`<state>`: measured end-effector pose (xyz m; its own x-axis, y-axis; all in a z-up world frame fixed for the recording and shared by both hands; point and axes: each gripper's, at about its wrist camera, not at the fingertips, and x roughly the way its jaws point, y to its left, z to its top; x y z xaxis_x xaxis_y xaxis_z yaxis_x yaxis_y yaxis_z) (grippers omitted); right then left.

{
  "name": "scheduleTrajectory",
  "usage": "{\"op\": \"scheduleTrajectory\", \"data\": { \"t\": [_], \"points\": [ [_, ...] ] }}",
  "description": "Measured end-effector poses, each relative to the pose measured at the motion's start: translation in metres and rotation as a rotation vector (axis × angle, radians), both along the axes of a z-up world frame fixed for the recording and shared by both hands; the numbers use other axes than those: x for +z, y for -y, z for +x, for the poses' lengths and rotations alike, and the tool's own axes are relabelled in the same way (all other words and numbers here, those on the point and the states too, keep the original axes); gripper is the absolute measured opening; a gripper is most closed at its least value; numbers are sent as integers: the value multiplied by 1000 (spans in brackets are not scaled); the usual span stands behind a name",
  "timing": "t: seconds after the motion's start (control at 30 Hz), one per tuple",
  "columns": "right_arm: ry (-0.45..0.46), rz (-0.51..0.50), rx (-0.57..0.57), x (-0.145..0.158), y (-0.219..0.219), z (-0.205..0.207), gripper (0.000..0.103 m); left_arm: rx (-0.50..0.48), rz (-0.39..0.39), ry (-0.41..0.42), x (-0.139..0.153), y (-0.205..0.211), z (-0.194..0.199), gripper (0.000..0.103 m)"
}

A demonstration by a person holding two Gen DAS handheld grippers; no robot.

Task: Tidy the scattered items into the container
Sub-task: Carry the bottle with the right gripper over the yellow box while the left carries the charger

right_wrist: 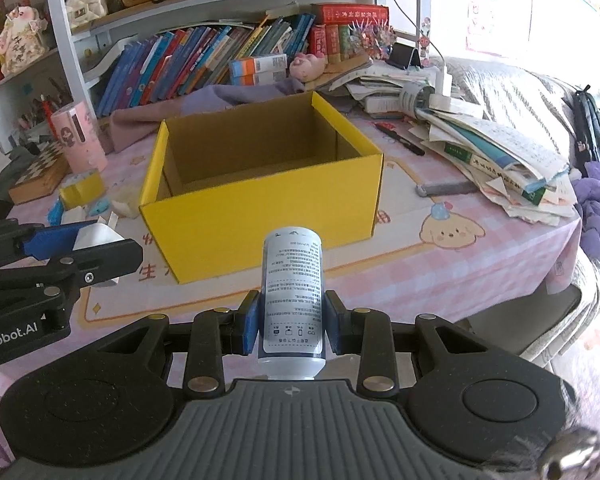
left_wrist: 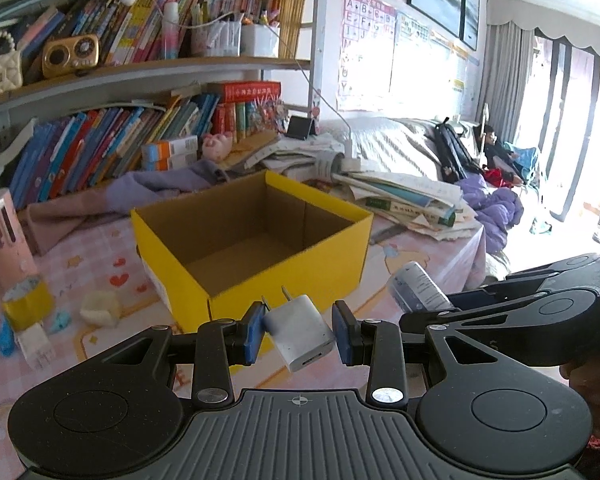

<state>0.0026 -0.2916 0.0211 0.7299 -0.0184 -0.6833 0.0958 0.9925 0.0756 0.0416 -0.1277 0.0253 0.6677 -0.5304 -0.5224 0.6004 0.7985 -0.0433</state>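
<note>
A yellow cardboard box (left_wrist: 172,252) stands open and empty on the pink tablecloth; it also shows in the right wrist view (right_wrist: 260,216). My left gripper (left_wrist: 299,330) is shut on a white plug charger (left_wrist: 300,330), held above the table just in front of the box. My right gripper (right_wrist: 292,322) is shut on a white bottle with a printed label (right_wrist: 292,292), held in front of the box's near wall. The bottle (left_wrist: 418,286) and the right gripper show at the right of the left wrist view. The charger (right_wrist: 98,236) shows at the left of the right wrist view.
Small items lie left of the box: a yellow block (left_wrist: 28,304), a cream lump (left_wrist: 100,308), blue bits (left_wrist: 6,340) and a white cube (left_wrist: 34,342). A pink cylinder (right_wrist: 78,138) and a chessboard (right_wrist: 40,172) stand further left. A heap of books and papers (right_wrist: 500,160) fills the right.
</note>
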Motion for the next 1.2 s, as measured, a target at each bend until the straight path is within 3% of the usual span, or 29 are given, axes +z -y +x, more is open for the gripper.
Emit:
{"op": "scheduleTrajectory", "data": {
  "t": [0.33, 0.67, 0.9, 1.2],
  "points": [
    [72, -10, 43, 17, 14, 37, 31, 31, -5, 59, 14, 10, 29, 35],
    [147, -35, 131, 39, 34, 100, 31, 119, -16, 110, 27, 27, 71, 35],
    [154, -44, 228, 41, 45, 147, 31, 197, -1, 91, 21, 41, 98, 35],
    [106, -41, 351, 22, 56, 195, 31, 272, 78, 36, -2, 62, 127, 35]
  ]
}}
